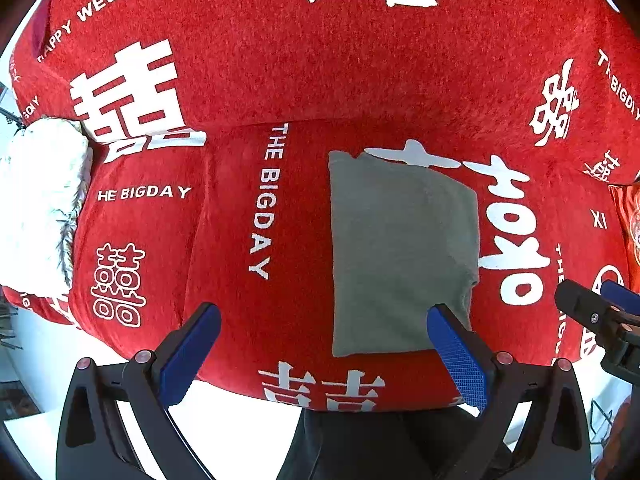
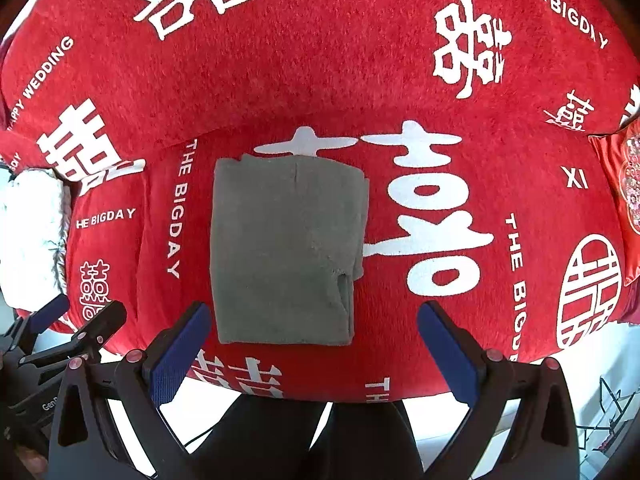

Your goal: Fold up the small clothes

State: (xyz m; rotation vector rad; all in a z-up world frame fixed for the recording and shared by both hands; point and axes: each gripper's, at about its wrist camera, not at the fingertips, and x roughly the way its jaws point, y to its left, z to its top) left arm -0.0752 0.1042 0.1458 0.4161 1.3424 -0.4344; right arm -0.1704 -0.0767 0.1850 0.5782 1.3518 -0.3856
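Looking along the left gripper (image 1: 324, 340), we see its blue-padded fingers (image 1: 192, 354) spread wide and holding nothing. A grey garment (image 1: 400, 252), folded into a neat rectangle, lies flat on the red cover (image 1: 280, 60) printed with white characters and the words "THE BIGDAY". The garment sits ahead of the gripper, toward its right finger, whose tip overlaps the cloth's near right corner in this view; we cannot tell whether they touch. At the left edge rests a white fluffy cushion (image 1: 36, 208). The right gripper (image 1: 600, 312) shows at the far right, beside the garment.

From the right wrist, the right gripper (image 2: 314, 340) also has its fingers (image 2: 450, 354) set wide apart and empty. The grey garment (image 2: 286, 252) lies just ahead, between the two fingertips and nearer the left one, its near edge toward the front of the seat. The left gripper (image 2: 68, 324) appears at the lower left, apart from the cloth.
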